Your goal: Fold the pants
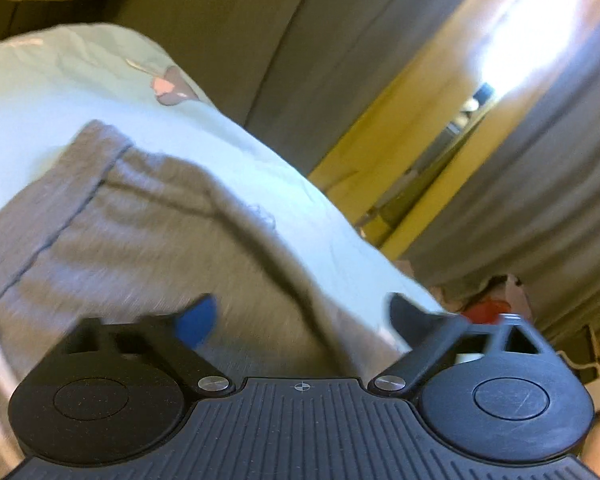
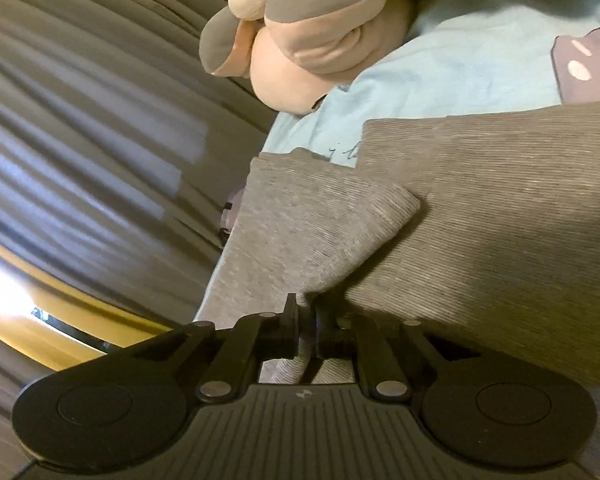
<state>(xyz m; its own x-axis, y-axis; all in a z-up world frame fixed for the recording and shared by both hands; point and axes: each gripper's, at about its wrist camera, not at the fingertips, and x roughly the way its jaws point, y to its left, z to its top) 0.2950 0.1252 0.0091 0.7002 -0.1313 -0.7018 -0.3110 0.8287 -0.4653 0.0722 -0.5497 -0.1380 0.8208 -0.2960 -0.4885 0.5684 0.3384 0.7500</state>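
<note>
- Grey ribbed knit pants [image 2: 480, 208] lie spread on a pale blue bedsheet [image 2: 460, 64], with 1 corner folded over onto the rest of the fabric.
- Right gripper [image 2: 307, 320] has its 2 fingers pinched together on a bunched edge of the pants.
- Left gripper [image 1: 300, 320] hovers over the pants, fingers wide apart, nothing between them; 1 fingertip [image 1: 198, 320] is blue.
- Pink and grey plush toy [image 2: 312, 28] rests on the sheet beyond the pants.
- Grey curtains [image 2: 80, 128] hang beside the bed.

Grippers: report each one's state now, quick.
Left gripper: open, nothing between its jaws.
Right gripper: shut on the grey pants.
</note>
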